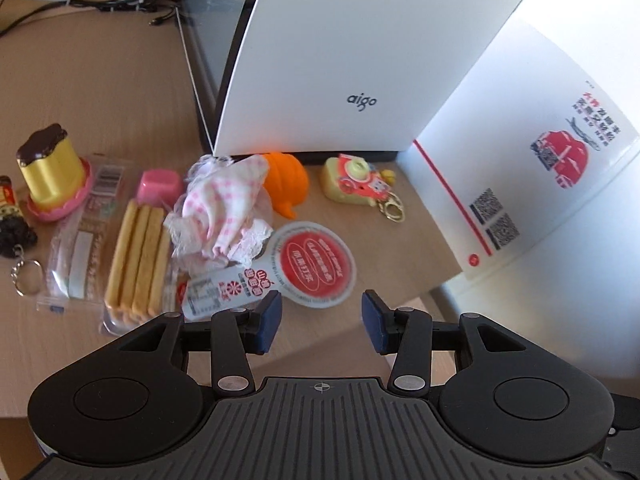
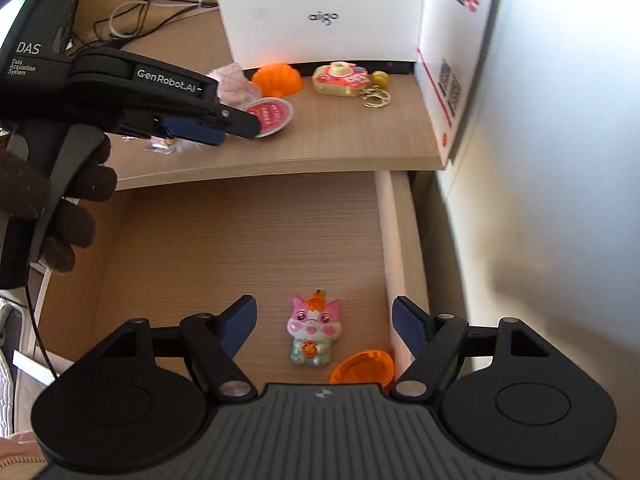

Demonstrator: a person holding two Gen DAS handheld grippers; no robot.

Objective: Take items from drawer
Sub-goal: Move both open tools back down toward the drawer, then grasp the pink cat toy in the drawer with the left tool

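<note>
The right gripper (image 2: 324, 328) hung over the open drawer (image 2: 240, 240), jaws released and wide, with the pink cat toy (image 2: 314, 334) lying on the drawer floor between them, untouched. To take it cleanly, the jaws probably needed to drop straight down and close across its body, clear of the orange shell (image 2: 362, 368) just to its right. The left gripper (image 1: 322, 322) hovered over the surface (image 1: 100, 80), jaws parted and empty.

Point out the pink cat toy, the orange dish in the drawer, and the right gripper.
pink cat toy (image 2: 313, 330): right wrist view, its face.
orange dish (image 2: 362, 368): right wrist view, its visible top.
right gripper (image 2: 324, 326): right wrist view, midway between fingertips.
</note>
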